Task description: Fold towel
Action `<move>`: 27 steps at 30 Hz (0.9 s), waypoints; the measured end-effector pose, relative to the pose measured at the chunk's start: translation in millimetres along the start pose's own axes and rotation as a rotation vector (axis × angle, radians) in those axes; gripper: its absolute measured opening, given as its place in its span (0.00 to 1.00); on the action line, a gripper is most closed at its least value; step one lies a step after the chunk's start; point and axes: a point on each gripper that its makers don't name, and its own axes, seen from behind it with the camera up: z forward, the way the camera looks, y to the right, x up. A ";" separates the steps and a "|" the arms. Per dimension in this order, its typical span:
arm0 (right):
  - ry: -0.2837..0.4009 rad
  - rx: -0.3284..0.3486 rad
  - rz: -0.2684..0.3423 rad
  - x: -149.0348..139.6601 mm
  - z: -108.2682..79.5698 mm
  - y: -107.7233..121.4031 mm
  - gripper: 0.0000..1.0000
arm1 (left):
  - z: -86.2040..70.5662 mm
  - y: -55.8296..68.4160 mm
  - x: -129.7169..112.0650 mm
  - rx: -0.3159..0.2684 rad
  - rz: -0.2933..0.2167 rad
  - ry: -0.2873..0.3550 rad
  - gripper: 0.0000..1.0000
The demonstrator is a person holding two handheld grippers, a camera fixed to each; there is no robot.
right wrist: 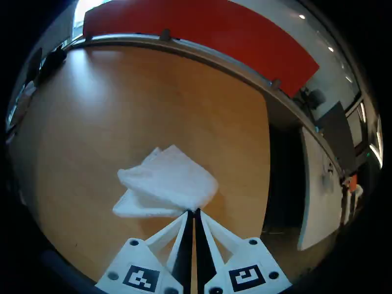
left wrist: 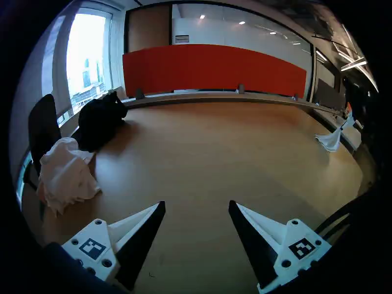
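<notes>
A white towel lies bunched and partly folded on the wooden table in the right gripper view. My right gripper is shut on its near corner, fingers pressed together over the cloth. In the left gripper view the same towel appears small at the far right edge of the table. My left gripper hovers over bare wood, open wide with nothing between its fingers.
A heap of white cloths sits at the table's left edge, with a black bag behind it and a dark chair beside it. A red partition runs along the far side. The table's right edge drops off.
</notes>
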 end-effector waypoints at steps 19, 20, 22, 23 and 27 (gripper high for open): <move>-0.133 -0.025 0.092 -70.8 25.9 -0.8 0.02 | -7.4 1.0 -0.7 0.006 0.015 -0.005 0.96; -0.138 -0.027 0.095 -72.9 27.2 -1.0 0.02 | -7.7 1.0 -0.7 0.006 0.016 -0.005 0.96; -0.148 -0.028 0.101 -77.0 29.6 -1.7 0.02 | -8.4 1.0 -0.8 0.007 0.018 -0.006 0.96; -0.152 -0.029 0.104 -78.9 30.5 -2.2 0.02 | -8.8 1.0 -0.9 0.007 0.018 -0.007 0.96; -0.169 -0.037 0.113 -86.3 34.6 -2.9 0.03 | -9.9 0.8 -1.7 0.010 0.019 -0.010 0.96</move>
